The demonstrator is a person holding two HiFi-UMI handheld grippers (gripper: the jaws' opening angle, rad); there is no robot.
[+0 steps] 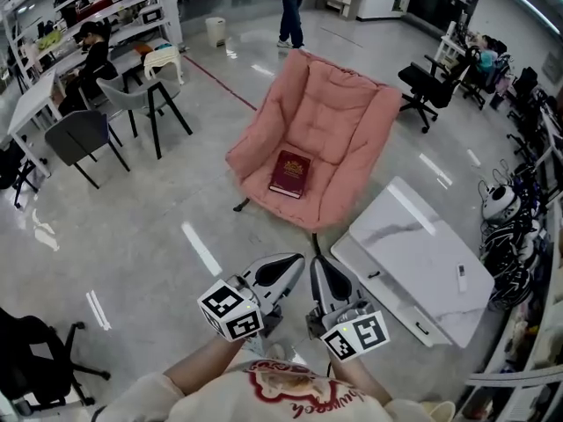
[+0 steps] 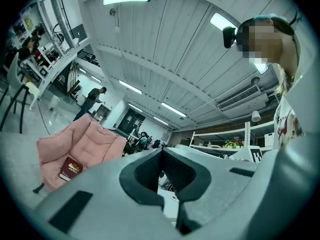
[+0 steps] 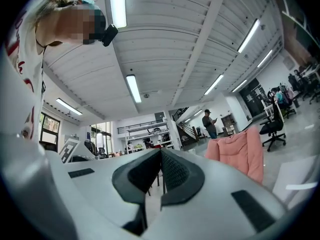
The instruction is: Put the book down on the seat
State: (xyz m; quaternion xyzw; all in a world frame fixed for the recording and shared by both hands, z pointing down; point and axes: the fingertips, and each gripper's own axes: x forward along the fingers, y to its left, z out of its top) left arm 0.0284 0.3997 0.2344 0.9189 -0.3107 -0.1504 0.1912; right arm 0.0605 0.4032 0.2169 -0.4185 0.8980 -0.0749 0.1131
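Maroon book already lies on the pink chair seat at twelve o'clock, while left gripper and right gripper are both closed, empty.

A pink cushioned chair stands on the grey floor, a dark red book lying flat on its seat.

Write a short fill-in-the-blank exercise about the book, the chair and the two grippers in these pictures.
1. The dark red book lies on the seat of the ____ armchair.
2. The jaws of the left gripper are ____.
3. The right gripper holds ____.
4. In the head view, the white table stands to the ____ of the armchair.

Missing words: pink; shut; nothing; right.
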